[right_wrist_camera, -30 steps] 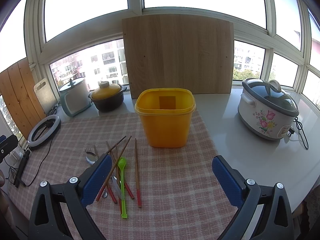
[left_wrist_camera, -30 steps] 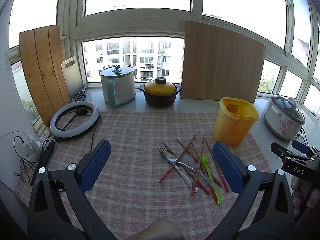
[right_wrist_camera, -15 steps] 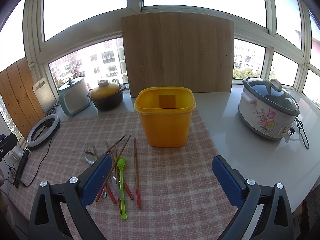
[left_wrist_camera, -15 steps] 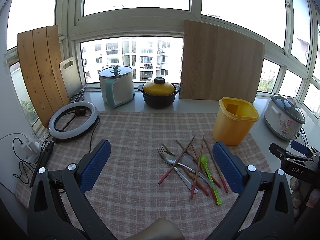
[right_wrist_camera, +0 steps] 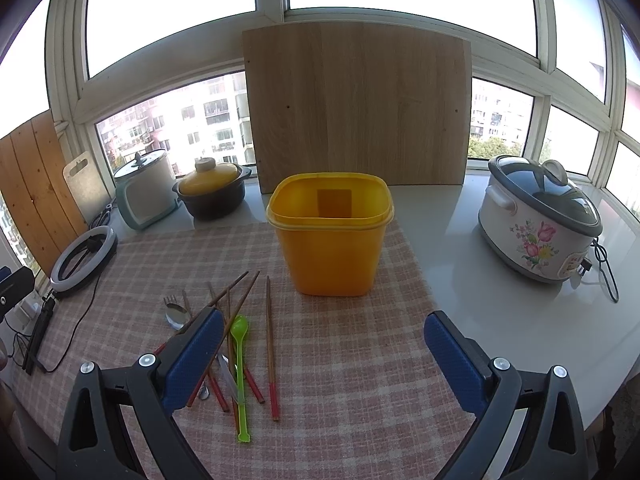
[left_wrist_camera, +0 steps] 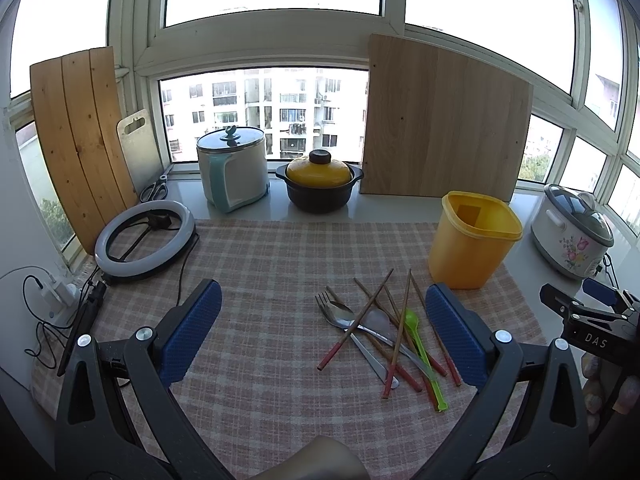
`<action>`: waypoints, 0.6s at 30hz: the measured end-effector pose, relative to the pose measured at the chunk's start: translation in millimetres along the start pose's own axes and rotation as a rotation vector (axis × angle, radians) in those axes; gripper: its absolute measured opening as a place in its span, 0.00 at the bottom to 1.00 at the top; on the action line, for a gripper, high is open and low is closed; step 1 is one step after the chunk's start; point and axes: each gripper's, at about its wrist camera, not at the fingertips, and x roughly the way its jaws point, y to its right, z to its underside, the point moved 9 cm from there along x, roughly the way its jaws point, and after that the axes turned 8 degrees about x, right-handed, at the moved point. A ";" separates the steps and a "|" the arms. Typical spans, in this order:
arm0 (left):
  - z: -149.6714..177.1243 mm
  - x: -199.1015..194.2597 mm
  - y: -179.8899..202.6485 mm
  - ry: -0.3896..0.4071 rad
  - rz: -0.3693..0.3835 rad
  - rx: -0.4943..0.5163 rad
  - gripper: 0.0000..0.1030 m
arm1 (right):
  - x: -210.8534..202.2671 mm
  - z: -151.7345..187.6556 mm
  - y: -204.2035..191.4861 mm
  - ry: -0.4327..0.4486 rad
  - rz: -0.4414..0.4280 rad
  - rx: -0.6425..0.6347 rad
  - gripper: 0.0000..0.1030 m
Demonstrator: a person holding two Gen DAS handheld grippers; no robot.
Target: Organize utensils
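Observation:
A pile of utensils lies on the checked mat: several red-tipped wooden chopsticks, a green plastic spoon, a metal fork and a metal spoon. The pile also shows in the right wrist view, with one chopstick lying apart. An empty yellow plastic container stands upright behind the pile. My left gripper is open and empty, held above the mat left of the pile. My right gripper is open and empty, in front of the container.
On the sill stand a white-and-teal pot, a yellow-lidded black casserole, a large wooden board and a flowered rice cooker. A ring light with cables lies at the mat's left edge. Wooden planks lean at the far left.
Both views have shifted only slightly; the right gripper has drifted a little towards the container. Nothing on the mat has moved.

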 end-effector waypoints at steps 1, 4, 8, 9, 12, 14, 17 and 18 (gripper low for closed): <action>0.0 0.1 -0.1 0.000 0.000 0.000 1.00 | 0.6 0.3 -0.4 0.000 0.001 -0.003 0.98; 2.4 5.9 -2.3 -0.004 -0.002 -0.001 1.00 | 3.9 -0.3 -2.8 -0.001 -0.001 -0.019 0.98; 10.0 21.0 -10.0 -0.020 -0.009 0.006 1.00 | 8.1 -5.4 -4.8 0.032 -0.003 -0.078 0.98; 11.5 25.3 -11.4 -0.023 -0.012 0.015 1.00 | 9.5 -7.0 -5.5 0.038 -0.004 -0.097 0.98; 14.2 31.9 -16.2 -0.022 -0.030 0.047 1.00 | 17.6 -11.7 -3.4 0.031 -0.006 -0.138 0.98; 14.8 37.0 -17.2 -0.023 -0.033 0.074 1.00 | 26.3 -13.0 -0.4 0.004 -0.022 -0.137 0.97; 14.8 49.1 -15.4 -0.036 -0.002 0.117 1.00 | 40.6 -12.1 4.4 -0.043 -0.045 -0.126 0.92; 15.8 52.5 -15.4 -0.040 0.006 0.127 1.00 | 45.4 -11.4 5.6 -0.057 -0.048 -0.128 0.91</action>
